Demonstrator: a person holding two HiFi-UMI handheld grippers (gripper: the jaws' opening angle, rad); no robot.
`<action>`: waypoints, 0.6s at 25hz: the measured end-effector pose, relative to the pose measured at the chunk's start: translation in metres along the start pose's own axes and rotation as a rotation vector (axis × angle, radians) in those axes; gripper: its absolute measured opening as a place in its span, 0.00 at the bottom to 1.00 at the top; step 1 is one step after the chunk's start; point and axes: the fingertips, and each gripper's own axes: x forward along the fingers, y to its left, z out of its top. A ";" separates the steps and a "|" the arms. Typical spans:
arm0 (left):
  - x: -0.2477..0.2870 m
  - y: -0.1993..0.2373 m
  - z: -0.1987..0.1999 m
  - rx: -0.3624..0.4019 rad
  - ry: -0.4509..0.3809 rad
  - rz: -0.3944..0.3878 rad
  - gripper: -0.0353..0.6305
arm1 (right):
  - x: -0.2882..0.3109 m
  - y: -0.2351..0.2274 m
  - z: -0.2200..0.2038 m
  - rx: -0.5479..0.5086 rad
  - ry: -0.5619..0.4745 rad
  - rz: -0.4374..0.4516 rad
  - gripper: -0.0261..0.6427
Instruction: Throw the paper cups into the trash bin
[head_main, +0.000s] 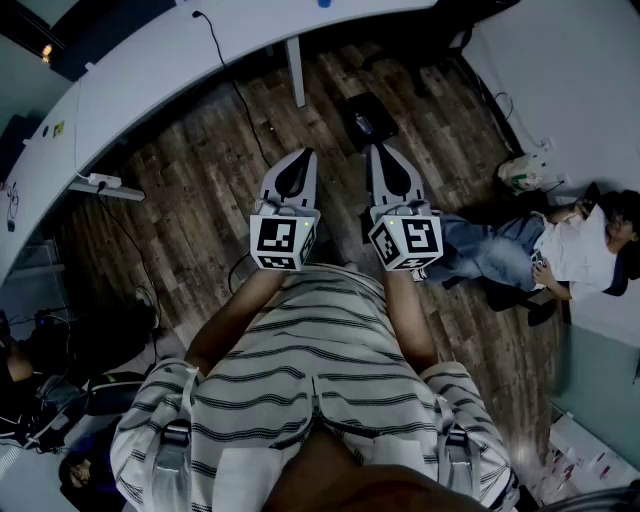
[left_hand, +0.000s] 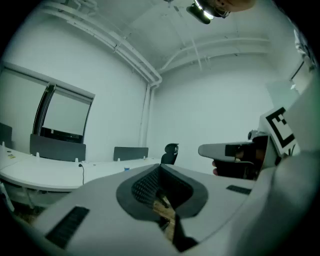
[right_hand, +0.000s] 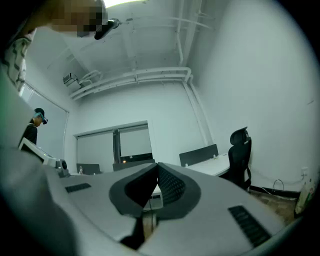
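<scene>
No paper cup and no trash bin shows in any view. In the head view I hold both grippers close to my chest, side by side, pointing forward over the wooden floor. My left gripper (head_main: 305, 155) has its jaws together with nothing between them. My right gripper (head_main: 380, 150) stands the same way, jaws together and empty. The left gripper view shows its jaws (left_hand: 161, 168) meeting at the tips, and the right gripper (left_hand: 227, 150) beside them. In the right gripper view the jaws (right_hand: 157, 167) also meet at the tips.
A curved white desk (head_main: 150, 60) runs along the far side, with a cable hanging from it. On the floor lie a power strip (head_main: 105, 183), a black device (head_main: 362, 120) and a white bag (head_main: 525, 172). A person (head_main: 560, 250) sits at the right. A black office chair (right_hand: 240, 155) stands near a desk.
</scene>
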 end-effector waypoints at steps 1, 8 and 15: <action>0.002 -0.003 0.001 0.002 -0.001 0.003 0.09 | -0.001 -0.003 0.001 -0.002 -0.001 0.002 0.06; 0.011 -0.017 0.003 0.016 -0.017 0.025 0.09 | -0.006 -0.020 0.004 -0.004 -0.007 0.012 0.06; 0.016 -0.045 0.002 -0.008 -0.038 0.033 0.09 | -0.018 -0.040 0.002 -0.027 0.014 0.044 0.06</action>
